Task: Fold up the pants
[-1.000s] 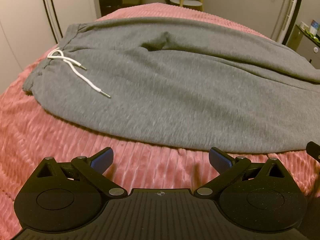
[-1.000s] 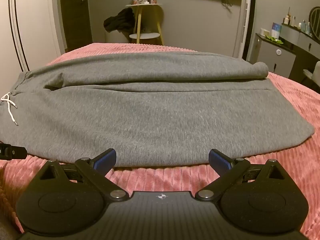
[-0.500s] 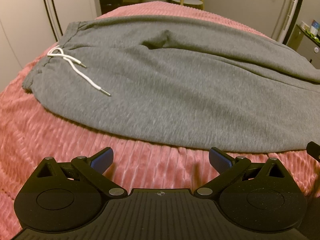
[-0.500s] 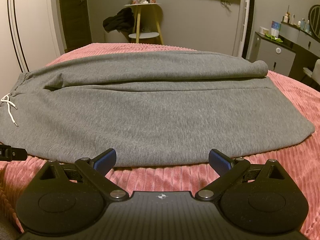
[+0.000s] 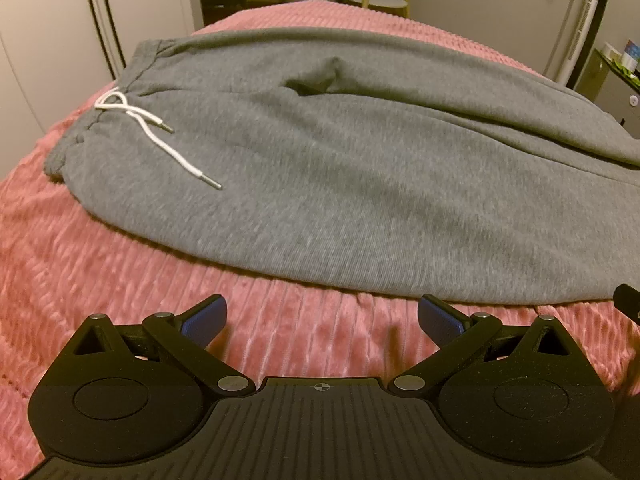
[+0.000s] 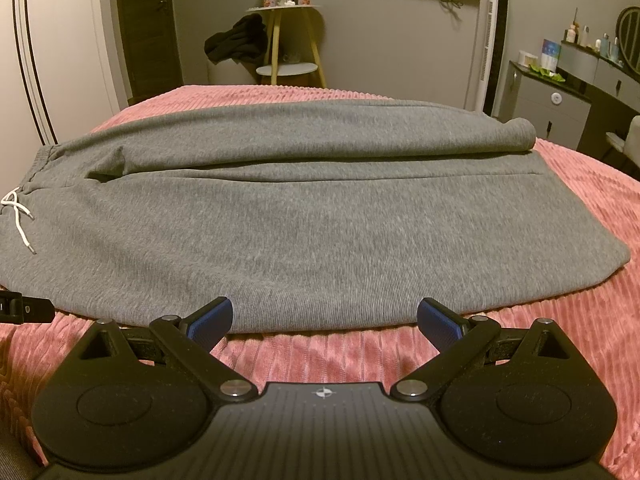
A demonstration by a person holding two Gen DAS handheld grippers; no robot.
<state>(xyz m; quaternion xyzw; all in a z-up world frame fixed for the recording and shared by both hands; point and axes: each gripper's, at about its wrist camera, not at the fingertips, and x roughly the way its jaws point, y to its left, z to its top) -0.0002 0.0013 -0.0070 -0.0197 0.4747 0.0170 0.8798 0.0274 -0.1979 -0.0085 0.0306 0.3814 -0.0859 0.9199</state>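
Note:
Grey sweatpants (image 5: 360, 168) (image 6: 304, 216) lie spread flat across a pink ribbed bedspread (image 5: 100, 280) (image 6: 600, 320), waistband to the left, legs running right. A white drawstring (image 5: 152, 128) (image 6: 18, 220) rests on the waistband end. The far leg ends in a rounded cuff (image 6: 516, 136). My left gripper (image 5: 322, 320) hovers open just short of the pants' near edge, over bare bedspread. My right gripper (image 6: 324, 318) is open too, its blue pads (image 6: 210, 320) at the near hem, holding nothing.
Beyond the bed stand a small wooden side table (image 6: 288, 40) with dark clothing (image 6: 236, 42) draped beside it, a dark door (image 6: 144, 28), and a grey dresser (image 6: 552, 108) at the right. A white wardrobe (image 5: 52, 40) is on the left.
Both grippers have shifted only slightly; the left view has drifted a little so the pants sit marginally higher in frame. Both stay open and nothing was grasped.

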